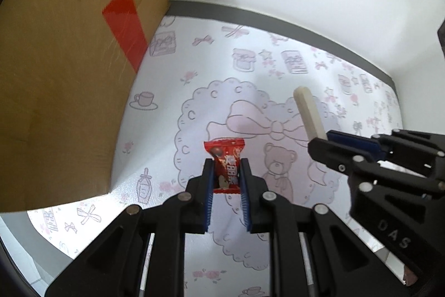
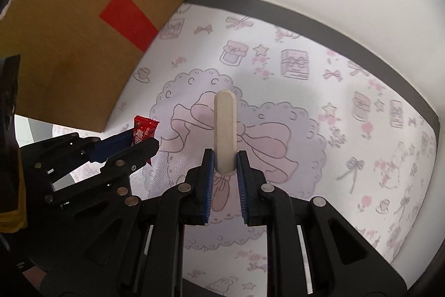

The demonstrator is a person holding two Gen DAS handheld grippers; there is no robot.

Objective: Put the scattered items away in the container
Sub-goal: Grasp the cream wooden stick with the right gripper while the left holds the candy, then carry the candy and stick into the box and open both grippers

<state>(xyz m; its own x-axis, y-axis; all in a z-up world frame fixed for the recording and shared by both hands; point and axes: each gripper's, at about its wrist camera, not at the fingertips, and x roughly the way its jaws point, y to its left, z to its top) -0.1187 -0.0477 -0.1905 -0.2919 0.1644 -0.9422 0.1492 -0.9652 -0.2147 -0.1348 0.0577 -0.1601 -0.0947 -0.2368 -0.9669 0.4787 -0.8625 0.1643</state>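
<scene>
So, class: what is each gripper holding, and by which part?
The left gripper pinches the red candy packet by its lower half. The right gripper grips the cream stick by its near end.

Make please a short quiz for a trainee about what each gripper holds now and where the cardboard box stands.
1. True or false: the left gripper is shut on the red candy packet.
2. What does the right gripper hold? A) a spoon B) a beige stick C) nothing
3. Fill in: in both views the cardboard box stands to the ____ of the grippers, on the patterned mat.

Key: 1 true; 2 B; 3 left.
</scene>
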